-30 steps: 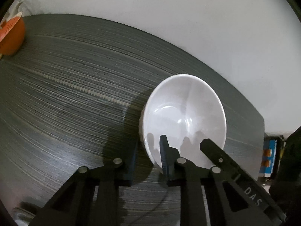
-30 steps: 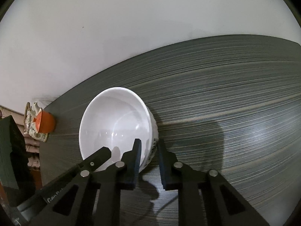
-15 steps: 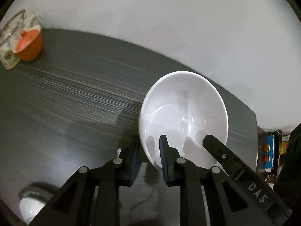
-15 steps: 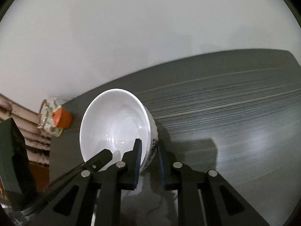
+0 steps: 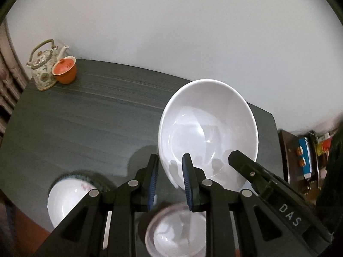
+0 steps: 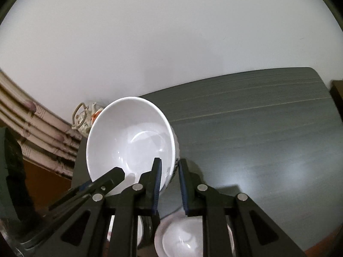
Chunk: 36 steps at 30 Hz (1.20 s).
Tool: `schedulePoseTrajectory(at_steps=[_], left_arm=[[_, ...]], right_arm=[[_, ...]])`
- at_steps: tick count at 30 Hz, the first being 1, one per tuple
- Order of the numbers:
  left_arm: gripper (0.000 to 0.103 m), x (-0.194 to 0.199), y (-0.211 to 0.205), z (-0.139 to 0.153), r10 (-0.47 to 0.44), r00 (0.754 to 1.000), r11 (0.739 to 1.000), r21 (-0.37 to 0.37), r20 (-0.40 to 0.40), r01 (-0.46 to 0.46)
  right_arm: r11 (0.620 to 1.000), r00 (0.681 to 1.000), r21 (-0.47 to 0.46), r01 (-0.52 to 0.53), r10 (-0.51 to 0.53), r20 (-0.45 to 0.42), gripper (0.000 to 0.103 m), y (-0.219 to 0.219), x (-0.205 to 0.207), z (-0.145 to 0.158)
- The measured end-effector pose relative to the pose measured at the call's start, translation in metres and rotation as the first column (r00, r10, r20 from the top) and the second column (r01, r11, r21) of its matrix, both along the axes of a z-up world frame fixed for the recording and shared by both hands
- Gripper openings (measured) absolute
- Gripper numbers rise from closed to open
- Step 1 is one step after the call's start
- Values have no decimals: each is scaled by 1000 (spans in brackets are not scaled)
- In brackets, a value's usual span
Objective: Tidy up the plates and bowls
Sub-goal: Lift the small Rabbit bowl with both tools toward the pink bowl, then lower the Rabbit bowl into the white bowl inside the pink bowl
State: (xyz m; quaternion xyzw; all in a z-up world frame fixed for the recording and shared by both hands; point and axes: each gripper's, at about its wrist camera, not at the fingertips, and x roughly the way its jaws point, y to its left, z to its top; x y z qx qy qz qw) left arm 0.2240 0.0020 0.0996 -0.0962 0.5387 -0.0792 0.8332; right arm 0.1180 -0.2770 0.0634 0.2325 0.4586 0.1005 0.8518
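A large white bowl (image 5: 208, 128) hangs tilted above the dark table (image 5: 85, 117), held at opposite sides of its rim. My left gripper (image 5: 170, 160) is shut on the bowl's near-left rim, one pad inside and one outside. A finger (image 5: 246, 167) of the right gripper reaches in from the lower right. In the right wrist view my right gripper (image 6: 169, 167) is shut on the right rim of the same bowl (image 6: 128, 141), whose outer wall carries a dark pattern. A left gripper finger (image 6: 113, 175) touches its lower left edge.
Below the grippers stand a white bowl with a green rim (image 5: 64, 199) and another white bowl (image 5: 175, 233), the latter also in the right wrist view (image 6: 182, 237). A flowered teapot (image 5: 42, 68) and an orange cup (image 5: 64, 70) sit at the far left corner. Shelves with clutter (image 5: 304, 156) lie past the right edge.
Both grippers have risen with the bowl between them, off the table. The table has dropped away, and the teapot and two lower bowls have come into view.
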Motion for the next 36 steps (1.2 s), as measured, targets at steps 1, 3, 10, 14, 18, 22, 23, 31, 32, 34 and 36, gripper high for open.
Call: schedulePoseTrajectory(at_steps=[1,3,10,14,18,22,23,31,32,34,36], left_arm=[[20,-7,0,2,-5,1000,1000,1,2,5],[20,-25,-4,3,-11,1000,1000,-5,-7,11],[20,-71,-7,-9,-38,998,998,-41,-53,36],[20,-87,-10,-30,-50,993,998,-45,-102,46],[20,-97,-12,-48,-59,988,997,-50,-146,53],[20,-103,-17,-58,-74,984,997,-27,-160,70],[20,-104,-17,-62,-71,983,997,-28,-170,68],[20,-109,-24,-88,-70,969,998,-13,-238,69],[20,-109,-25,-90,-71,968,997,-11,-242,70],[20,-109,-26,-93,-69,966,998,-7,-249,69],[20,-109,-28,-95,-73,965,997,-1,-250,76]], right_arm=[[1000,1000,1,1,-1,0,17,7,-3,0],[1000,1000,-6,-2,2,-3,17,7,-21,-3],[1000,999,-6,20,-20,-43,17,14,-57,-25],[1000,996,1,31,-31,-79,17,15,-72,-42],[999,992,13,40,-38,-123,17,19,-77,-60],[999,988,14,45,-42,-152,17,25,-78,-76],[999,986,14,47,-44,-158,17,23,-81,-79],[999,977,9,45,-42,-211,17,18,-92,-102],[999,975,8,44,-41,-216,17,18,-92,-104],[999,974,11,42,-38,-224,17,20,-90,-108],[999,972,14,43,-39,-233,17,21,-90,-111]])
